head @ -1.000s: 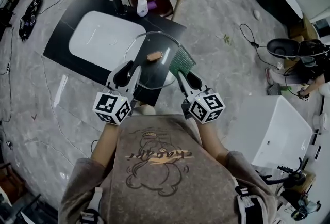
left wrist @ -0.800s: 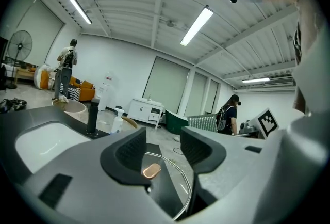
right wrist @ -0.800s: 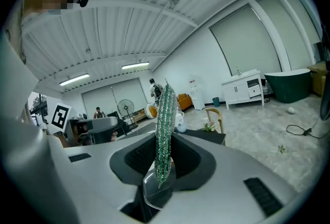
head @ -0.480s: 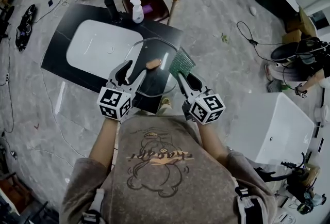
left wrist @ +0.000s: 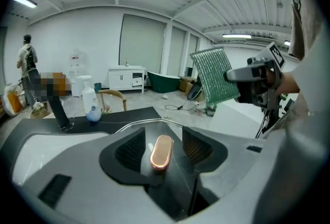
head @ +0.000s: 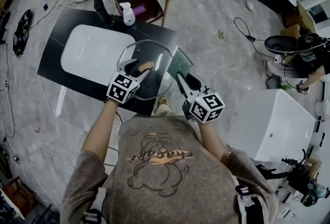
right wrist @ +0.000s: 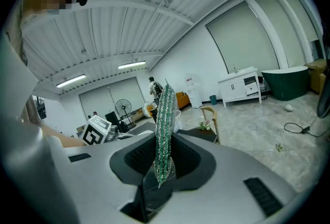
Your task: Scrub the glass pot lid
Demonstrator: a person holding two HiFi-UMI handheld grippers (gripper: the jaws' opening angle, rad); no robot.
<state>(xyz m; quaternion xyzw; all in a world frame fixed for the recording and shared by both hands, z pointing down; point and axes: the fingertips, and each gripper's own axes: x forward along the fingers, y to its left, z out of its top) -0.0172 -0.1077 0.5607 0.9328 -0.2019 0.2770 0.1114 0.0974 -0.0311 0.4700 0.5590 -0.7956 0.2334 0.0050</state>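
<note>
Lid (head: 154,82) clear glass; knob (left wrist: 161,152) glossy copper-toned; scrub cloth (right wrist: 165,125) sparkly mesh

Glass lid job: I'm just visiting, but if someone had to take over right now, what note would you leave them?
Left gripper: jaws just opened wide, either side of the lid's copper knob, not gripping it.
Right gripper: shut on the green scrubbing pad, held upright, off the glass.
Glass lid lies on the black counter, beside the white sink.
Done: pad in hand, left gripper placed around the knob.
Left: probably close on the knob to steady the lid, then scrub the glass.
</note>
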